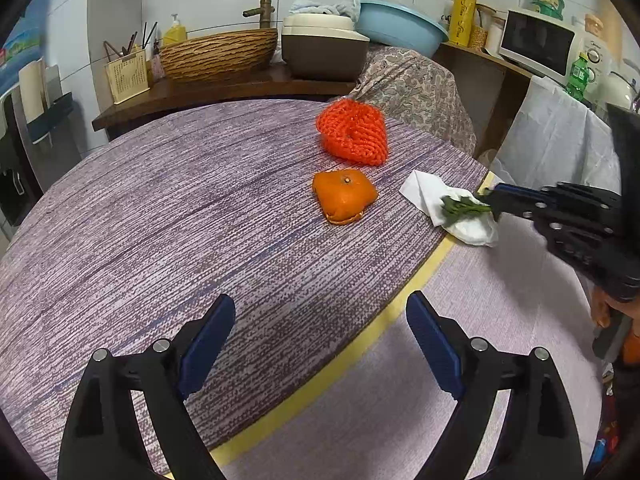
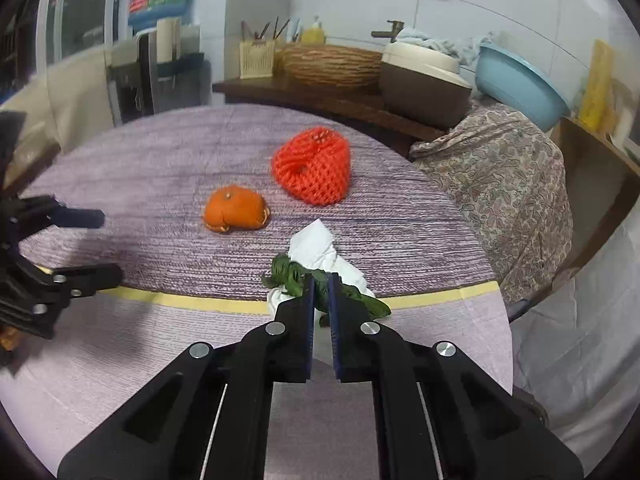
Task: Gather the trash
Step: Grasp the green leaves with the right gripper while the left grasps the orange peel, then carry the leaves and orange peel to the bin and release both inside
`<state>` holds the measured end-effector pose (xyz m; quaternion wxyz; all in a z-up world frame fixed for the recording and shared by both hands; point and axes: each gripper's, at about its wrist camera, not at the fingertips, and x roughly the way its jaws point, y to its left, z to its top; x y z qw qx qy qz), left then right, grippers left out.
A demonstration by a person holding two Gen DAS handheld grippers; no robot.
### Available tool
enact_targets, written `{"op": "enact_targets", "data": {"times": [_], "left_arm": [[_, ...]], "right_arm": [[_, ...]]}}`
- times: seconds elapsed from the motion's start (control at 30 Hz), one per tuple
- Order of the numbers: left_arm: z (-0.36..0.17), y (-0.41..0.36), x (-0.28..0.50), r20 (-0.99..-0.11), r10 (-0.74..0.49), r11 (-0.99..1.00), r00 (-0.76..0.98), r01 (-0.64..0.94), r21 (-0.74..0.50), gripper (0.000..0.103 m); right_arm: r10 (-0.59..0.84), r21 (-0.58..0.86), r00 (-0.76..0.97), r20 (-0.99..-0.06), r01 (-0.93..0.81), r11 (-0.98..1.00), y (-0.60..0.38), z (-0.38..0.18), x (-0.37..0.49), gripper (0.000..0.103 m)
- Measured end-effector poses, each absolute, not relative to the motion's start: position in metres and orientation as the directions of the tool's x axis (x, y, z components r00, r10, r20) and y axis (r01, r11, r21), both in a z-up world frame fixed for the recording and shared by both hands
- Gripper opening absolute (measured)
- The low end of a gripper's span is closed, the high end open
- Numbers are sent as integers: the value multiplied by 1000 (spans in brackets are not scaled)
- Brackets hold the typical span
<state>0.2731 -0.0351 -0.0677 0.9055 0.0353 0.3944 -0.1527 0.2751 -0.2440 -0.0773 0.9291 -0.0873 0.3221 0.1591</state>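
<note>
A wilted green leaf scrap (image 2: 292,274) lies on a crumpled white tissue (image 2: 316,248) near the yellow tape line. My right gripper (image 2: 320,282) is shut on the green leaf scrap (image 1: 464,207); the same gripper (image 1: 490,198) enters the left wrist view from the right, over the tissue (image 1: 428,196). An orange peel (image 1: 343,197) (image 2: 234,209) and a red foam fruit net (image 1: 354,132) (image 2: 314,166) rest further in on the purple mat. My left gripper (image 1: 320,330) hovers open above the mat, nothing between its fingers, and appears at the left edge of the right wrist view (image 2: 106,244).
The round table (image 1: 500,320) carries a purple woven mat (image 1: 160,220) edged by yellow tape (image 1: 360,344). Behind stand a wooden counter (image 1: 224,88) with a woven basin, a cooker, a blue bowl (image 1: 400,26) and a microwave (image 1: 538,40). A white plastic bag (image 2: 580,340) hangs at right.
</note>
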Motion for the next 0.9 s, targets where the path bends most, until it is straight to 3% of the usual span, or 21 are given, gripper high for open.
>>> {"op": "enact_targets", "data": {"times": [0.53, 0.57, 0.63, 0.67, 0.8, 0.9], "left_arm": [[-78, -98, 359, -752, -104, 937, 650, 318, 145, 84], [-79, -101, 362, -756, -106, 936, 646, 321, 144, 82], [-83, -106, 365, -762, -91, 933, 641, 323, 161, 64], [-84, -107, 365, -761, -99, 932, 641, 327, 155, 61], [-83, -108, 361, -762, -118, 936, 637, 326, 129, 32], [-83, -106, 353, -759, -122, 939, 639, 322, 120, 26]], "right_arm": [[292, 29, 801, -522, -326, 945, -284, -45, 191, 7], [290, 30, 802, -522, -322, 946, -286, -45, 187, 7], [289, 41, 805, -519, -313, 949, -290, -48, 179, 7], [285, 46, 807, -518, -307, 951, -293, -49, 175, 7], [272, 56, 808, -523, -286, 957, -300, -57, 168, 7], [279, 77, 810, -516, -281, 957, -303, -61, 162, 7]]}}
